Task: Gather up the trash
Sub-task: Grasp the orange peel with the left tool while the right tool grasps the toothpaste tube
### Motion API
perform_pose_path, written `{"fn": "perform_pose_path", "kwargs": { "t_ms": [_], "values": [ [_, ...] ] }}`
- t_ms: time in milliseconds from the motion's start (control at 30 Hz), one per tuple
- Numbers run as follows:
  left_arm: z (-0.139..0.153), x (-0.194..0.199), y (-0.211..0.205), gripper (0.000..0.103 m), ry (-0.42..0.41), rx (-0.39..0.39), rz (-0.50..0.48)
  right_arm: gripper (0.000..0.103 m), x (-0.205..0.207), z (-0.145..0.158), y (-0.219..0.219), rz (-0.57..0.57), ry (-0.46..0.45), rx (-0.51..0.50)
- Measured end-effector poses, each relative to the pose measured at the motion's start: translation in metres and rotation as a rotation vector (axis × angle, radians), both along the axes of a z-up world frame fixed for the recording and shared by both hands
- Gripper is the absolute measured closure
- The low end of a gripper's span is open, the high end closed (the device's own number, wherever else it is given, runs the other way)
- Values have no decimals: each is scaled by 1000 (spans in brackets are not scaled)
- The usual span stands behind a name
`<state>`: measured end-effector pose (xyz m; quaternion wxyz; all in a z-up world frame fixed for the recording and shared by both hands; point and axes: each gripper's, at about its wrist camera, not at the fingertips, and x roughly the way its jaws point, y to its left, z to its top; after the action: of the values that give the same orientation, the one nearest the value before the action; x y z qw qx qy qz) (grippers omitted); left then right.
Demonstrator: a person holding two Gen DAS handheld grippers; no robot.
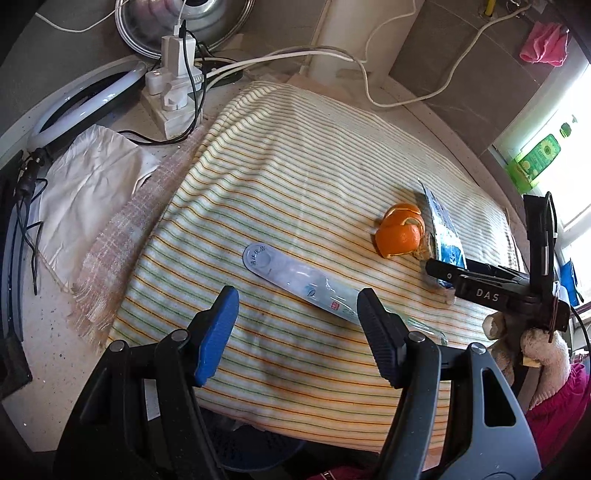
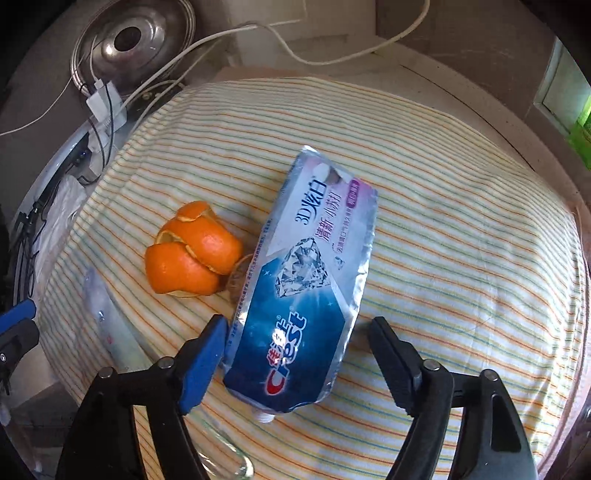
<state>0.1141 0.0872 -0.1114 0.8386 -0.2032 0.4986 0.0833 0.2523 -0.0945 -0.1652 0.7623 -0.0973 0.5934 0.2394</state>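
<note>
On a striped cloth (image 1: 295,155) that covers the table lie three pieces of trash: one orange peel (image 1: 400,230), one toothpaste tube (image 2: 303,284) and one clear plastic blister pack (image 1: 295,277).

From the right wrist view, the toothpaste tube lies flat in the middle of the cloth, its long axis running from near to far with a slight lean to the right. Its white nozzle end points toward the near edge, and its flat crimped end points away. The orange peel (image 2: 194,251) sits just left of the tube's middle, curled in on itself; whether it touches the tube cannot be told. The right gripper (image 2: 299,354) is released, its two fingers spread wide on either side of the tube's near end. The blue-padded left finger (image 2: 203,358) is at the tube's edge, while the black right finger stands apart from it.

From the left wrist view, the blister pack lies to the near left of the peel. Its long axis runs diagonally, its rounded end pointing far-left and its other end near-right, passing behind the right finger. The left gripper (image 1: 299,332) is also released, its fingers wide apart above the near part of the cloth, holding nothing.

Beyond the cloth's far-left corner stand one white power strip (image 1: 173,96) with plugs and one metal pot lid (image 1: 184,26).
</note>
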Motion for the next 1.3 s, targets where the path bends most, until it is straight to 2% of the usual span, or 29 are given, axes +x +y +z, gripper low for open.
{"fn": "perform_pose_path", "kwargs": {
  "t_ms": [67, 100, 133, 200, 267, 367, 567, 700, 1000, 1133, 1167, 1267, 1300],
  "values": [
    [-1, 5, -5, 35, -1, -1, -16, 33, 7, 1, -15, -4, 24, 41],
    [-3, 9, -9, 35, 3, 0, -27, 43, 11, 2, -24, -11, 32, 52],
    [-5, 14, -13, 35, 6, 1, -39, 48, 12, 3, -30, -15, 33, 54],
    [-9, 24, -21, 35, 16, 1, -62, 48, 16, 6, -41, -22, 43, 73],
    [-13, 35, -28, 35, 24, -2, -84, 48, 18, 9, -47, -33, 51, 91],
    [-16, 52, -38, 35, 26, -7, -115, 43, 16, 11, -53, -21, 55, 123],
    [-26, 84, -52, 35, 48, -4, -146, 37, 16, 10, -53, 17, 57, 127],
    [-33, 97, -56, 35, 60, -6, -148, 37, 22, 7, -48, 30, 63, 125],
    [-36, 116, -62, 35, 56, -56, -165, 37, 31, 0, -40, 52, 63, 102],
    [-44, 121, -61, 35, 69, -126, -163, 37, 31, -1, -41, 50, 64, 108],
    [-45, 121, -61, 35, 68, -132, -163, 38, 32, -1, -41, 50, 64, 110],
    [-48, 123, -61, 52, 67, -172, -171, 46, 31, 0, -43, 48, 57, 104],
    [-49, 123, -61, 53, 68, -185, -169, 50, 31, 0, -44, 48, 57, 107]
  ]
}}
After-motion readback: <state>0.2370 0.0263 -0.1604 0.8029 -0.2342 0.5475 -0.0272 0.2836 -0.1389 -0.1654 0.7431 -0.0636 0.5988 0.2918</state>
